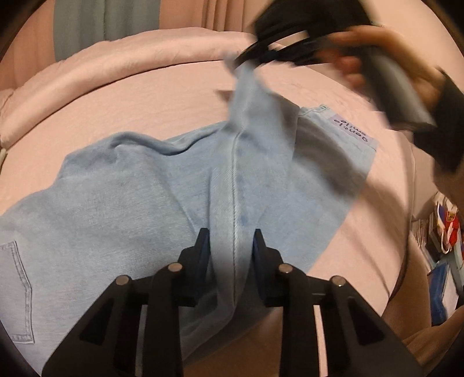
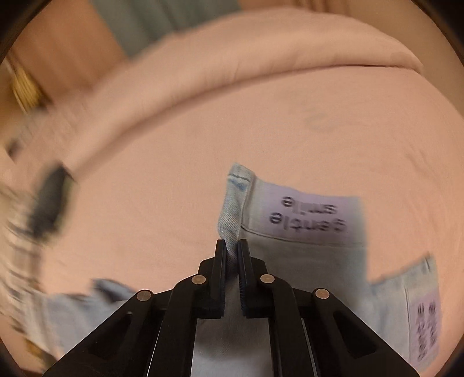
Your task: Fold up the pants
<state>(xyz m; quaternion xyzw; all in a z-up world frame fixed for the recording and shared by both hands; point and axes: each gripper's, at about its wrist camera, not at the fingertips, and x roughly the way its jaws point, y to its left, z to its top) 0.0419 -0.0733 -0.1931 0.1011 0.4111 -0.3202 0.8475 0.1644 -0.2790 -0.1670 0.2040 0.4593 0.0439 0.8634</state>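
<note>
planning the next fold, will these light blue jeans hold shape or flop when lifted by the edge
Probably floppy: the jeans sag and crease between the left gripper and right gripper. The seam ridge looks thick, so likely some weight and drag on the pink bedsheet. Denim seems grippy; both pinches appear to hold.

pink bed point(image 1: 145, 121) | grey-green curtain point(image 1: 87, 26) | pink curtain point(image 1: 220, 14)
</note>
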